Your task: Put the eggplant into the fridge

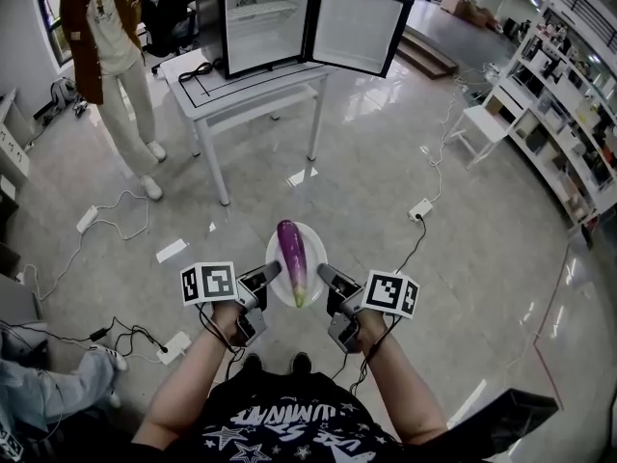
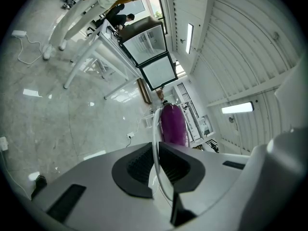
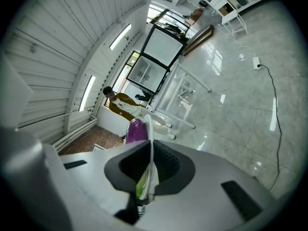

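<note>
Left hand-held gripper (image 1: 274, 271) and right hand-held gripper (image 1: 324, 274) each pinch narrow on opposite edges of the plate (image 1: 316, 247). The eggplant (image 1: 292, 251) lies loose along its middle. It looks glossy, firm and light and may roll, so grip the thick purple body.

Head view: high above, looking steeply down, fridge (image 1: 265, 22) far ahead.
Left gripper view, right gripper view: low, both facing that fridge.
</note>
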{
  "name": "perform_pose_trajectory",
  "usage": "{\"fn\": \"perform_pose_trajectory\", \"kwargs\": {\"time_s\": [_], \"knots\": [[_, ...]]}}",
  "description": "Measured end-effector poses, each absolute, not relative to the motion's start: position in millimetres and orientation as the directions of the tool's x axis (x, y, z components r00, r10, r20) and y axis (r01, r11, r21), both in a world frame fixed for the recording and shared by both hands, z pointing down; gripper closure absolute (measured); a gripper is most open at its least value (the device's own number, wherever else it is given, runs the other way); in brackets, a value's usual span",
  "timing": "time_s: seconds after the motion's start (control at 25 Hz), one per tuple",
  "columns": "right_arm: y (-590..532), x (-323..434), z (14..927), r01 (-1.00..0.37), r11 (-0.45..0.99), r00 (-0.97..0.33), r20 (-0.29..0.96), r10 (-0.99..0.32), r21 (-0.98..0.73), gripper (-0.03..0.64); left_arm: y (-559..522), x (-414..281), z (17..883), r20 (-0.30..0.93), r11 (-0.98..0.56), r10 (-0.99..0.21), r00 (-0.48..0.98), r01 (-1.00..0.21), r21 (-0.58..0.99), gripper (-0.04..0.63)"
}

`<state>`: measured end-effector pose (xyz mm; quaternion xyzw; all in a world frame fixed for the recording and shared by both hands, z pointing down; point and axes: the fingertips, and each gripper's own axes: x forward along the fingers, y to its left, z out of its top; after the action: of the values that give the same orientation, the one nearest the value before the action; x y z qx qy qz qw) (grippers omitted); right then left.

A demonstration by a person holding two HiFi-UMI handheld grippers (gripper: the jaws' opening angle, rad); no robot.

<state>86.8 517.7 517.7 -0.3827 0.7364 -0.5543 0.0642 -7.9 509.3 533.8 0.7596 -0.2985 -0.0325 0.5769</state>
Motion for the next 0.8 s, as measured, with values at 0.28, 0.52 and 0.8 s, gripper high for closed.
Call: {"fn": "perform_pose_trajectory", "kwargs": {"time_s": [0.28, 0.52, 0.8], "knots": [[512.5, 104.0, 516.4, -0.488, 0.111, -0.713, 0.323, -0.622, -0.866, 0.592, 506.5, 9.3, 534.4, 0.298, -0.147, -0.504, 0.81, -0.421, 0.895, 0.56], [506.5, 123.5, 516.6, -0.468, 0.11, -0.721, 0.307, -0.621, -0.877, 0.592, 501.4, 28.0, 533.0, 0.288, -0.164, -0.523, 0.802, -0.427, 0.889, 0.558], [498.2, 147.0, 512.1, -0.439, 0.167, -0.76, 0.266, -0.593, -0.883, 0.592, 497.0, 53.3, 526.4, 0.26, -0.266, -0.562, 0.785, -0.469, 0.842, 0.558]]}}
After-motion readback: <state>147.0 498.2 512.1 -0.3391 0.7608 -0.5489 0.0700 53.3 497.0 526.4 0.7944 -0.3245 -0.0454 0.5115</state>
